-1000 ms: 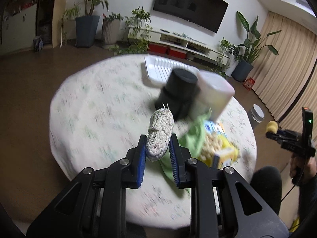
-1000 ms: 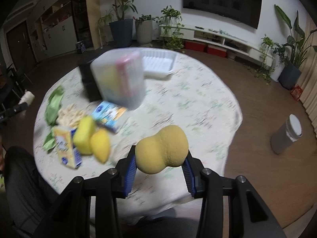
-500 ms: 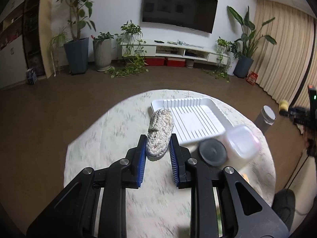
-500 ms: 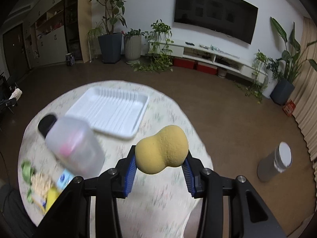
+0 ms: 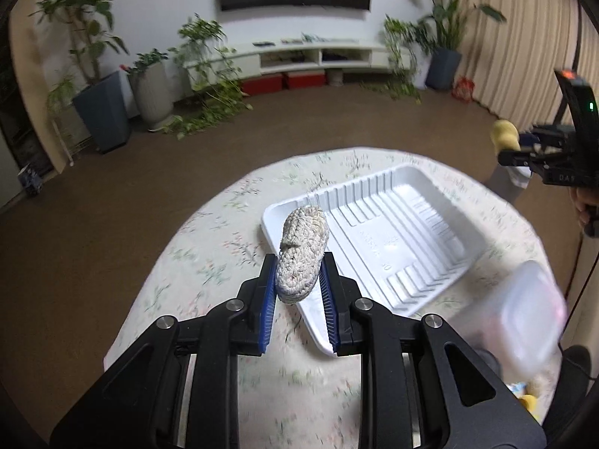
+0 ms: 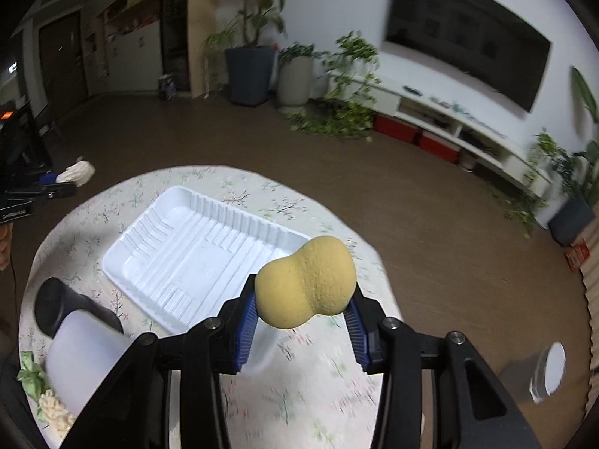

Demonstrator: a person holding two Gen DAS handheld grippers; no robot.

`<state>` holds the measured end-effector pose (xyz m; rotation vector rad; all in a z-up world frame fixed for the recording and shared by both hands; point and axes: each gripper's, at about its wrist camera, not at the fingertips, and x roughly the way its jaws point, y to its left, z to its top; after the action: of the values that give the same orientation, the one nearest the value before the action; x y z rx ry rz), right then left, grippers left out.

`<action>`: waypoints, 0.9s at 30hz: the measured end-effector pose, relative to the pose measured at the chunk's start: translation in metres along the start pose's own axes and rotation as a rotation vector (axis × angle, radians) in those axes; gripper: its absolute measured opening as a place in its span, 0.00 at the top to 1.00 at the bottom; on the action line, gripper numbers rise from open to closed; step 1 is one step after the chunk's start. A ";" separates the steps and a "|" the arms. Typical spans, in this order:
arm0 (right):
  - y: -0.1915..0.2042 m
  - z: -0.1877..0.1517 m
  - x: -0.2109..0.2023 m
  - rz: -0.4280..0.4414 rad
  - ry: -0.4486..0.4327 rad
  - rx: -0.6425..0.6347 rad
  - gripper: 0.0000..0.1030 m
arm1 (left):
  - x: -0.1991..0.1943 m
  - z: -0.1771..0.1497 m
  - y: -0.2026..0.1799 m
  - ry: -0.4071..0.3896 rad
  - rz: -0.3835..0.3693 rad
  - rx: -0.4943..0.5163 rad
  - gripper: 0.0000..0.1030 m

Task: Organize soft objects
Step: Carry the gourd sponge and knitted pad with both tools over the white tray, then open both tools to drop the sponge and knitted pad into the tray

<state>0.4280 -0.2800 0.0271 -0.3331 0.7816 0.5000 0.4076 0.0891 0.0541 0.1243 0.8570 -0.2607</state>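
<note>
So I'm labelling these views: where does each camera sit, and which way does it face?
Left wrist: on the left gripper, looking down along its fingers at the knitted piece and white tray.
Right wrist: on the right gripper, looking down at the yellow sponge.
Shared: the tray; each shows the other gripper.

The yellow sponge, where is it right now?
The yellow sponge is clamped in the right hand-held gripper, above the table's near-right part, just right of the white tray.

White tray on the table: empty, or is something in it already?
Empty. The white tray shows only its bare ribbed floor in both views.
</note>
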 end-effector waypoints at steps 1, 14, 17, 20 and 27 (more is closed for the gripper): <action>0.002 0.003 0.010 0.012 0.008 -0.015 0.56 | 0.009 0.002 -0.001 0.016 -0.009 0.010 0.80; 0.034 0.005 0.121 0.088 0.162 -0.159 0.55 | 0.100 0.005 -0.019 0.145 -0.090 0.106 0.80; 0.036 0.001 0.133 0.103 0.176 -0.159 0.55 | 0.109 0.001 -0.023 0.163 -0.109 0.116 0.80; 0.038 -0.004 0.140 0.108 0.187 -0.162 0.54 | 0.118 -0.003 -0.029 0.183 -0.104 0.136 0.79; 0.043 -0.014 0.152 0.105 0.199 -0.176 0.52 | 0.134 -0.008 -0.030 0.212 -0.087 0.131 0.76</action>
<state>0.4884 -0.2039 -0.0988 -0.5128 0.9541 0.6432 0.4774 0.0383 -0.0526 0.2406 1.0572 -0.3900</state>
